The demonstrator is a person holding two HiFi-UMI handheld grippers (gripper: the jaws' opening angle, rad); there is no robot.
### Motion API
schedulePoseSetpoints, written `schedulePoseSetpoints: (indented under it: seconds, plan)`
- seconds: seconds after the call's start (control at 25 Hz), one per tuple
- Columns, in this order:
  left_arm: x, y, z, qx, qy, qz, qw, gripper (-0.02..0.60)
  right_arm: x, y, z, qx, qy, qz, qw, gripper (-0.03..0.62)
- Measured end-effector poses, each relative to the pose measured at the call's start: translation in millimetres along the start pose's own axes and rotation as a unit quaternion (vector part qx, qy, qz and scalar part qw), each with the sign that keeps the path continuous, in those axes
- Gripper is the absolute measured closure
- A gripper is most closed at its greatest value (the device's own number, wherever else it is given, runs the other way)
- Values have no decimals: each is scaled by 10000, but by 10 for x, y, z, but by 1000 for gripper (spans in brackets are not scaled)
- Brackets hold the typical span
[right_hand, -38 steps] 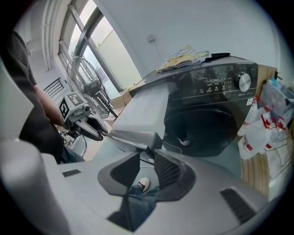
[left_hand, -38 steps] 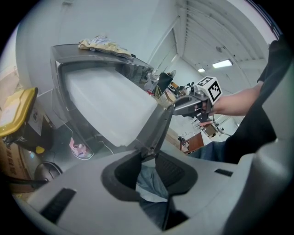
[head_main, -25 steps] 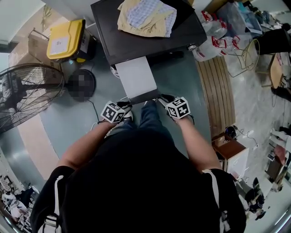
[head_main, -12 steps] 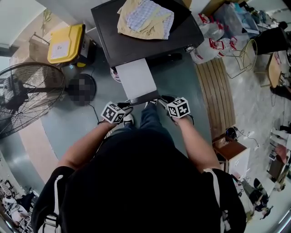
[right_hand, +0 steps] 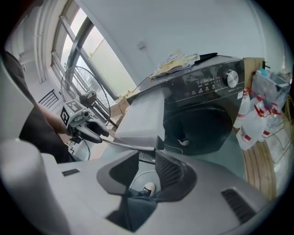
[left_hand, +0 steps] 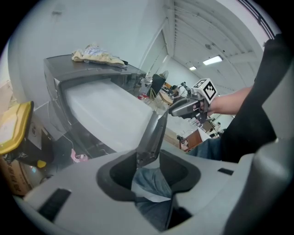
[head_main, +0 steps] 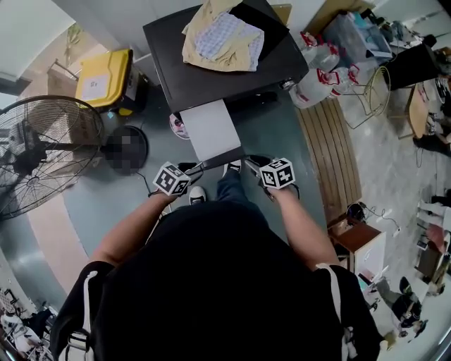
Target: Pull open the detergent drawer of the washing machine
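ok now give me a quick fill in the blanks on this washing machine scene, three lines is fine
1. The black washing machine has a crumpled yellow and blue checked cloth lying on its ____.
2. Its pale grey detergent drawer stands pulled ____ of the machine.
3. The box beside the round wire fan has a ____ lid.
Missing words: top; out; yellow.

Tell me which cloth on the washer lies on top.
The blue-and-white checked cloth: it lies over the plain yellow cloth, which shows around its edges.
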State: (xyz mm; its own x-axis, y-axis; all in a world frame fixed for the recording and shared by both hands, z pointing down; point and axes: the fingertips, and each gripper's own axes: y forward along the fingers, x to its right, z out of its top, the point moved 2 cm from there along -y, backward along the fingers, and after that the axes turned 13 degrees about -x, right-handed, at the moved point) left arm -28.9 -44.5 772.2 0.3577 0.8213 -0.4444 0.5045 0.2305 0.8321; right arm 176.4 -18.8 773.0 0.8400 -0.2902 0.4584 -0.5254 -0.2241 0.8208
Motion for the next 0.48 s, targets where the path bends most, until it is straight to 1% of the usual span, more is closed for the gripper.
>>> schedulePoseSetpoints:
  seconds: [0.16, 0.48]
  plan:
    - [-14, -166, 57, 221, -13, 58, 9997, 419, -89, -133, 40, 145, -48, -72, 9999, 484]
    - [-48, -476, 290, 749, -12, 112, 9971, 420, -233, -430, 238, 545, -203, -284, 9979, 493]
